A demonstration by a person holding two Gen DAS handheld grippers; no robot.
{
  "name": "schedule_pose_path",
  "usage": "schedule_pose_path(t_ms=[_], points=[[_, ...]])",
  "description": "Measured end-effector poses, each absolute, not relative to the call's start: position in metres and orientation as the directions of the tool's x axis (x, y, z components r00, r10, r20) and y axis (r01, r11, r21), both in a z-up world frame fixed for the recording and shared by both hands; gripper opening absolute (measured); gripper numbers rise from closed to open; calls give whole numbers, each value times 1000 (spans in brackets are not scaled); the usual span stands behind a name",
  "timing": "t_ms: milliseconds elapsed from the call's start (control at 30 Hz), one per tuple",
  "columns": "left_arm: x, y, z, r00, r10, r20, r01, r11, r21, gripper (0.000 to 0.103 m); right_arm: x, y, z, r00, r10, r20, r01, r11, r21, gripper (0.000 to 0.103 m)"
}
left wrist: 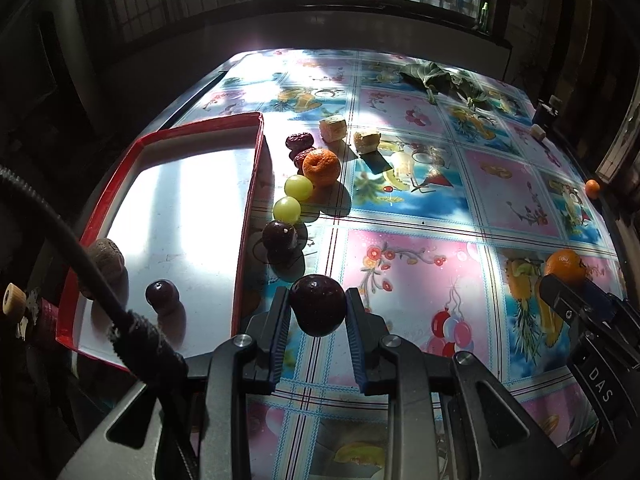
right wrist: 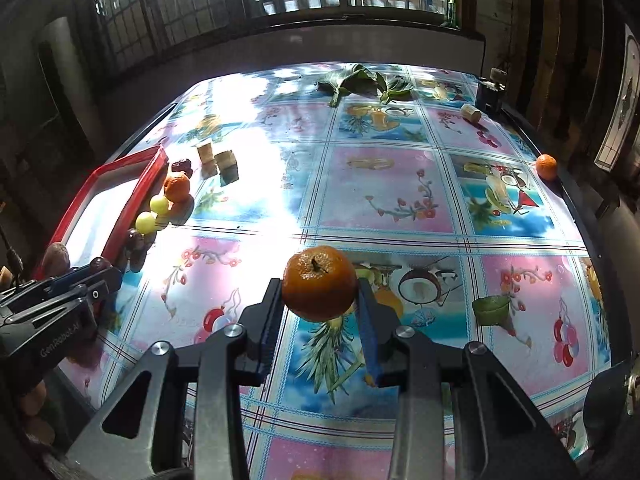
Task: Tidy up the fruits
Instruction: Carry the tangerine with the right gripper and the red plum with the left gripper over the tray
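1. Your left gripper (left wrist: pixel 318 312) pinches a dark plum (left wrist: pixel 318 306) between its blue pads, lifted off the tablecloth (left wrist: pixel 404 264), just right of the red tray (left wrist: pixel 246 216)

2. Your right gripper (right wrist: pixel 320 300) pinches a mandarin (right wrist: pixel 319 283) stem-up, pads pressed on both flanks, over the pineapple square of the cloth

3. Judgement: both fruits are in carry, headed for the tray. Keep the squeeze steady; the plum skin looks slick and the mandarin soft, so no extra pressure

4. Inside the tray lie a second plum (left wrist: pixel 162 296) and a brown walnut-like fruit (left wrist: pixel 106 258) at the near corner. Set yours on bare floor beside them, low, then let go, so nothing rolls

5. Clear the tray's raised rim before lowering; the black cable (left wrist: pixel 80 256) crosses that near corner

6. Along the tray's outer wall waits a row: another dark plum (left wrist: pixel 280 236), two green grapes (left wrist: pixel 292 198), a mandarin (left wrist: pixel 321 167), red dates (left wrist: pixel 299 141). Don't sweep them with the right tool

7. Farther: two pale cut blocks (left wrist: pixel 350 135), then leaves (left wrist: pixel 436 76), and a small orange (right wrist: pixel 546 166) at the far right edge
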State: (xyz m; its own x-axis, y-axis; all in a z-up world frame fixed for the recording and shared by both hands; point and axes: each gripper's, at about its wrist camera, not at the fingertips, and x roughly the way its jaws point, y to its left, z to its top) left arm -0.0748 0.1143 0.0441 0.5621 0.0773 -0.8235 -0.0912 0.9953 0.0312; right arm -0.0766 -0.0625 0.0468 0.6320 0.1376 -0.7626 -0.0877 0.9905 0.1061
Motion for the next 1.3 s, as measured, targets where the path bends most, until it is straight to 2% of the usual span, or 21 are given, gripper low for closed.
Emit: schedule_pose_path(t_ms=[1300], points=[[-74, 150, 45, 566, 68, -821, -135, 991, -11, 27, -69, -14, 46, 605, 155, -781, -164, 984, 69, 38]])
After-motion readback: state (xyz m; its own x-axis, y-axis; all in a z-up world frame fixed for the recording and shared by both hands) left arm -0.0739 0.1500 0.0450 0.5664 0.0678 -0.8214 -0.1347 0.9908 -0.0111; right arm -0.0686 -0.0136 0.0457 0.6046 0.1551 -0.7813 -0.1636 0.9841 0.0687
